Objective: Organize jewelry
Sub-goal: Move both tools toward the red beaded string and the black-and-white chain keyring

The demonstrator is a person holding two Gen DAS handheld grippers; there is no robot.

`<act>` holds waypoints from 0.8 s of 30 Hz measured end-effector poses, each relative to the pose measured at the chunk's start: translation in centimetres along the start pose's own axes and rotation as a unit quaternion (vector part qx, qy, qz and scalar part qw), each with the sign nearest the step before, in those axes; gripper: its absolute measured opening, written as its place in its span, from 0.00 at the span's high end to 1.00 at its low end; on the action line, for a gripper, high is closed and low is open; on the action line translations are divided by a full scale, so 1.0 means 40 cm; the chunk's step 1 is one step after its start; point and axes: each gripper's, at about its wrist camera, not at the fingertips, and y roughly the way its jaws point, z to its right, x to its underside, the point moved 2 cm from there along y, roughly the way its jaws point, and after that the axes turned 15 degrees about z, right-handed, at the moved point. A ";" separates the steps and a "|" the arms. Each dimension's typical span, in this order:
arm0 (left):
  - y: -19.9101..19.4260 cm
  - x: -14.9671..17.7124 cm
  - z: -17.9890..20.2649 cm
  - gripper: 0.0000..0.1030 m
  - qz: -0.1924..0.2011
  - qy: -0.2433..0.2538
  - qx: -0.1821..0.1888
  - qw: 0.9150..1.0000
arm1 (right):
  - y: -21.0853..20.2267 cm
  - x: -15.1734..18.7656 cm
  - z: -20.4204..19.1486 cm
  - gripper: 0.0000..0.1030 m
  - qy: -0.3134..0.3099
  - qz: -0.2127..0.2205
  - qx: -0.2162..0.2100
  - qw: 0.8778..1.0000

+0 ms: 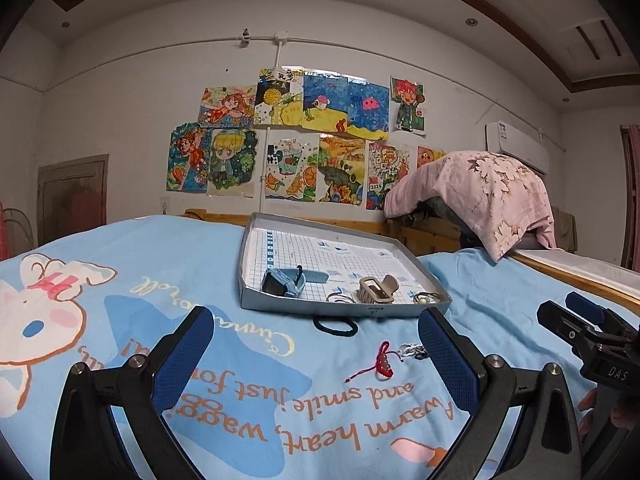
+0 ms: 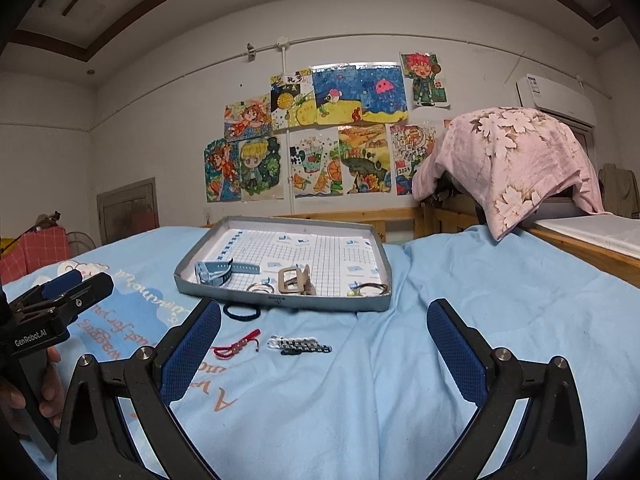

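A grey tray (image 1: pixel 340 307) (image 2: pixel 280 300) lies on the blue bedsheet. In it are a blue watch (image 1: pixel 286 280) (image 2: pixel 218 271), a beige hair claw (image 1: pixel 376 289) (image 2: pixel 297 280), thin hair ties (image 1: pixel 340 298) (image 2: pixel 262 288) and a hair tie with a bead (image 1: pixel 426 298) (image 2: pixel 368 289). In front of the tray lie a black hair tie (image 1: pixel 335 326) (image 2: pixel 241 313), a red string bracelet (image 1: pixel 380 362) (image 2: pixel 238 345) and a white-and-black chain bracelet (image 1: pixel 412 350) (image 2: pixel 300 345). My left gripper (image 1: pixel 316 360) and right gripper (image 2: pixel 324 348) are both open and empty, above the sheet short of these items.
A wooden bed frame (image 2: pixel 360 216) runs behind the tray. A pink floral cloth (image 2: pixel 512 160) covers something at the right. Drawings (image 1: pixel 304 140) hang on the wall. The right gripper shows at the left view's right edge (image 1: pixel 588 332).
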 end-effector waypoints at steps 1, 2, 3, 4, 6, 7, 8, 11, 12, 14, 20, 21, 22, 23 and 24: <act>-0.001 0.003 0.000 0.00 -0.001 0.000 0.000 1.000 | 0.001 0.003 0.000 0.01 0.001 -0.002 0.000 1.000; -0.001 0.007 0.001 0.00 -0.002 0.000 -0.001 1.000 | 0.001 0.005 0.003 0.01 0.002 -0.004 0.000 1.000; 0.000 0.011 0.001 0.00 -0.003 0.000 -0.001 1.000 | 0.002 0.007 0.002 0.01 0.003 -0.005 0.001 1.000; 0.000 0.013 0.001 0.00 -0.004 0.000 -0.001 1.000 | 0.003 0.009 0.004 0.01 0.004 -0.006 0.001 1.000; 0.000 0.016 0.002 0.00 -0.006 0.001 -0.002 1.000 | 0.004 0.012 0.007 0.01 0.007 -0.008 0.002 1.000; 0.000 0.016 0.001 0.00 -0.006 0.002 -0.002 1.000 | 0.004 0.013 0.009 0.01 0.009 -0.009 0.003 1.000; 0.000 0.017 0.001 0.00 -0.006 0.002 -0.002 1.000 | 0.006 0.014 0.009 0.01 0.010 -0.010 0.003 1.000; -0.001 0.018 0.001 0.00 -0.007 0.002 -0.002 1.000 | 0.009 0.016 0.012 0.01 0.013 -0.013 0.005 1.000; -0.001 0.017 0.001 0.00 -0.007 0.002 -0.002 1.000 | 0.010 0.017 0.012 0.01 0.013 -0.014 0.005 1.000; -0.001 0.017 0.001 0.00 -0.008 0.002 -0.002 1.000 | 0.012 0.017 0.013 0.01 0.014 -0.016 0.005 1.000; 0.021 0.021 -0.004 0.00 -0.032 0.001 -0.003 0.999 | 0.042 0.014 0.016 0.01 0.021 -0.034 -0.001 0.999; 0.028 0.020 -0.004 0.00 -0.037 0.000 -0.002 0.999 | 0.046 0.014 0.015 0.01 0.022 -0.037 -0.002 0.999; 0.034 0.019 -0.004 0.00 -0.042 -0.001 -0.001 0.999 | 0.053 0.014 0.015 0.01 0.023 -0.040 -0.003 0.999; 0.041 0.020 -0.006 0.00 -0.050 -0.004 0.000 0.999 | 0.059 0.014 0.015 0.01 0.024 -0.042 -0.004 0.999; 0.050 0.019 -0.006 0.00 -0.057 -0.005 0.002 0.998 | 0.064 0.013 0.016 0.01 0.026 -0.043 -0.004 0.999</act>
